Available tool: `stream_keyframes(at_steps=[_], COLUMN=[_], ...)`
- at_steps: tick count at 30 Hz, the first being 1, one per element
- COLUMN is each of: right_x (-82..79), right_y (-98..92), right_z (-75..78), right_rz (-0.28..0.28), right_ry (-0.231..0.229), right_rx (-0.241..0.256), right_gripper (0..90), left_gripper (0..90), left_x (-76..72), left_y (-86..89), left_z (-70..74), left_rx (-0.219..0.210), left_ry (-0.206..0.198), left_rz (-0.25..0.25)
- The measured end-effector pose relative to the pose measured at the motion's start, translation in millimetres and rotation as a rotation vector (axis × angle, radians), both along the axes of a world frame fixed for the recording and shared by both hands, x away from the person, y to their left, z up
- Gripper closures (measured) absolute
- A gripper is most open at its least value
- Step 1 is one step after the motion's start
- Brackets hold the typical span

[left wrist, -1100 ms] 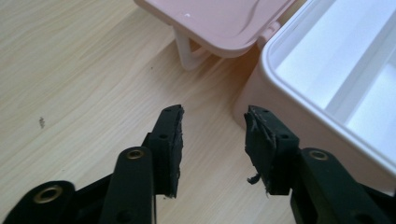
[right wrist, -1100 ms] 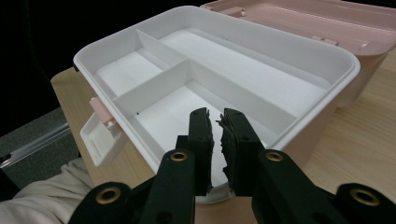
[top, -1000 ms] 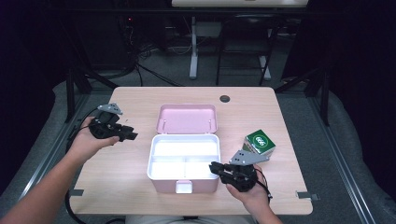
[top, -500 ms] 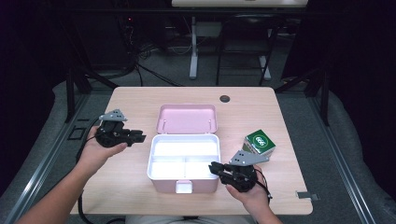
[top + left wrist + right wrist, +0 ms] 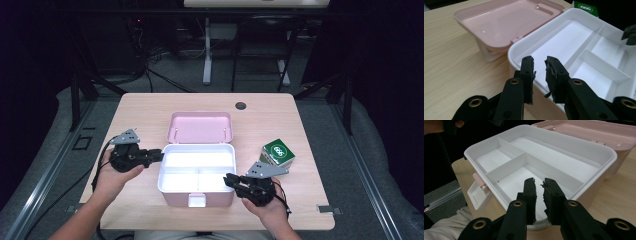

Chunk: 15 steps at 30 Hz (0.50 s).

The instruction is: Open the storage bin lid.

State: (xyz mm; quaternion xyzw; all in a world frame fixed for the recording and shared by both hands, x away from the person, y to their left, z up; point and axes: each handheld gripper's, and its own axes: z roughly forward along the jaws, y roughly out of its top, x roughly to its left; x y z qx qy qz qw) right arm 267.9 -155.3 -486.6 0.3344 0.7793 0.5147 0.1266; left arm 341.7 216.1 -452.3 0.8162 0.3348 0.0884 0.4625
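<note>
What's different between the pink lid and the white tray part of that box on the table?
The pink lid is one shallow undivided shell, flipped open on the far side; the white tray is deeper and split by walls into one long compartment and two smaller ones. The lid has no gripper near it, while the left gripper and right gripper sit at the tray's two sides. Both are rounded rectangles of similar outline, and both hold nothing.

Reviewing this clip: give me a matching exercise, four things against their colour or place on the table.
Things:
1. box lid
2. divided tray
3. green carton
4. left gripper

Descriptions:
A. white, three compartments, nothing in them
B. at the tray's left rim
C. pink, lying open behind the tray
D. right of the tray, white logo on top

Pairs: 1-C, 2-A, 3-D, 4-B
</note>
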Motion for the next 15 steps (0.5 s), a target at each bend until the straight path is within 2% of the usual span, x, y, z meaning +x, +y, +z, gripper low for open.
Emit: stream_keyframes(at_steps=[8,15], right_x=[-0.5,-0.6], right_y=[-1.1,-2.6], right_z=[0.5,1.2], right_rz=[-0.002,-0.004], right_ry=[-0.004,-0.006], right_rx=[0.002,0.005], right_gripper=[79.3,79.0], left_gripper=[74.9,75.6], left_x=[-3.4,-2.4], left_y=[-23.7,-44.8], left_z=[-0.9,2.0], left_rx=[-0.023,-0.007], left_ry=[-0.011,-0.011], left_rz=[-0.061,-0.124])
